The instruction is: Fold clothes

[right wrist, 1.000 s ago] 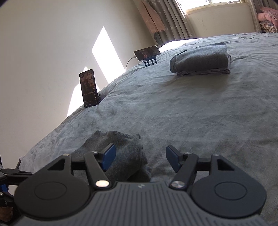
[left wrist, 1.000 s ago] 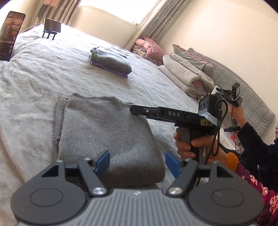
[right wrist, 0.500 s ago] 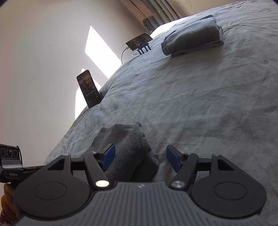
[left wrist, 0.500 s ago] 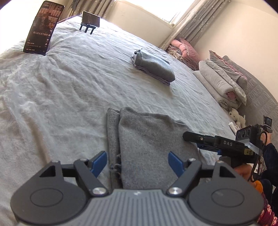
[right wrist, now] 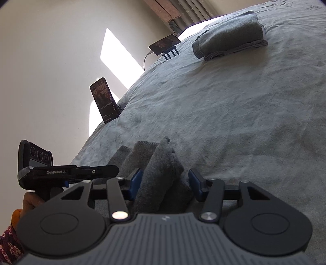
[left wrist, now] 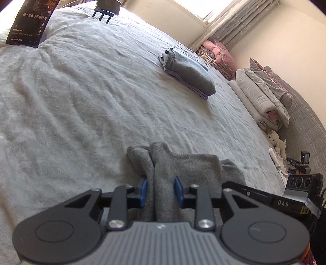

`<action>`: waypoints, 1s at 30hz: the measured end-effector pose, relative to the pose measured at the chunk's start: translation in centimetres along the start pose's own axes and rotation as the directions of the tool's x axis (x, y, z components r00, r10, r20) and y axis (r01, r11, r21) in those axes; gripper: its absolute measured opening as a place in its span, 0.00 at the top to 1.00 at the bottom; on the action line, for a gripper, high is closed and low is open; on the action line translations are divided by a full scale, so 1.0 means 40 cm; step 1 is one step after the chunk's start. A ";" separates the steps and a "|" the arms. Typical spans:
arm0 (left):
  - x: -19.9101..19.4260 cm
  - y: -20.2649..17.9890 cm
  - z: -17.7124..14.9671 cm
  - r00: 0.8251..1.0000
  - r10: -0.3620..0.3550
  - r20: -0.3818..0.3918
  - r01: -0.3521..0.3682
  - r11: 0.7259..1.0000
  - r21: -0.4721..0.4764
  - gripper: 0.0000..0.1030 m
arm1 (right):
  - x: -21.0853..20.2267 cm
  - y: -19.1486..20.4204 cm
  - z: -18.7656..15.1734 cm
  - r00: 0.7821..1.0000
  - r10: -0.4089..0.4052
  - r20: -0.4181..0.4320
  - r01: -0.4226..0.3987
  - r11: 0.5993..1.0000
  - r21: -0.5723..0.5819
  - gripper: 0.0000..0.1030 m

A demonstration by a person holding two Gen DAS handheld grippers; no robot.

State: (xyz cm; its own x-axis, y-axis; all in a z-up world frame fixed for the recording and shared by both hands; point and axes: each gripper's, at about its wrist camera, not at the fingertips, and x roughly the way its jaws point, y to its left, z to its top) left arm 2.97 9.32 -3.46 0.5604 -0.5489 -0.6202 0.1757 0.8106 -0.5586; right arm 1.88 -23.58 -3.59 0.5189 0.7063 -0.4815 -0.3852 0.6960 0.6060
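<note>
A dark grey knitted garment [left wrist: 183,163] lies folded on the pale grey bed [left wrist: 91,91], close in front of both tools. My left gripper [left wrist: 161,191] is shut on its near edge, blue pads pressed into bunched cloth. In the right wrist view the same garment [right wrist: 161,163] rises in peaks between the pads of my right gripper [right wrist: 165,183], which has narrowed onto the thick fold. The two grippers hold the cloth side by side. The garment's near part is hidden under the tools.
A folded grey stack [left wrist: 189,75] rests farther up the bed. Two phones on stands [left wrist: 30,22] [left wrist: 107,5] stand at the bed's far left edge. Rolled bedding [left wrist: 262,95], pink pillows [left wrist: 218,51] and a soft toy [left wrist: 277,140] line the headboard side. A hand [right wrist: 30,201] grips the left tool.
Both grippers dropped and moved forward onto the garment's near edge. Their jaws went from wide open to closed on the cloth, which now bunches up between the pads.
</note>
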 end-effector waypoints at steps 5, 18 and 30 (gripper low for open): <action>-0.073 -0.030 -0.008 0.998 -0.009 0.069 0.013 0.999 -0.047 0.89 | -0.010 -0.013 0.039 0.997 0.070 0.018 -0.071 0.991 0.117 0.64; -0.259 -0.003 -0.056 0.981 0.056 0.188 -0.023 0.984 -0.178 0.92 | 0.143 0.123 0.207 0.981 0.161 -0.112 -0.167 0.985 -0.045 0.69; -0.243 0.099 -0.041 0.979 0.139 0.148 -0.108 0.974 -0.199 0.47 | 0.235 0.138 0.183 0.988 0.059 -0.145 -0.068 0.996 -0.056 0.55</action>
State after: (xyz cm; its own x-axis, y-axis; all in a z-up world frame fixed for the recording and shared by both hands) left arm -3.11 17.53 -0.54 0.6927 -0.3947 -0.6036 -0.0506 0.8084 -0.5865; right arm 10.21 -14.04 -0.14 0.3787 0.7575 -0.5318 -0.4614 0.6527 0.6010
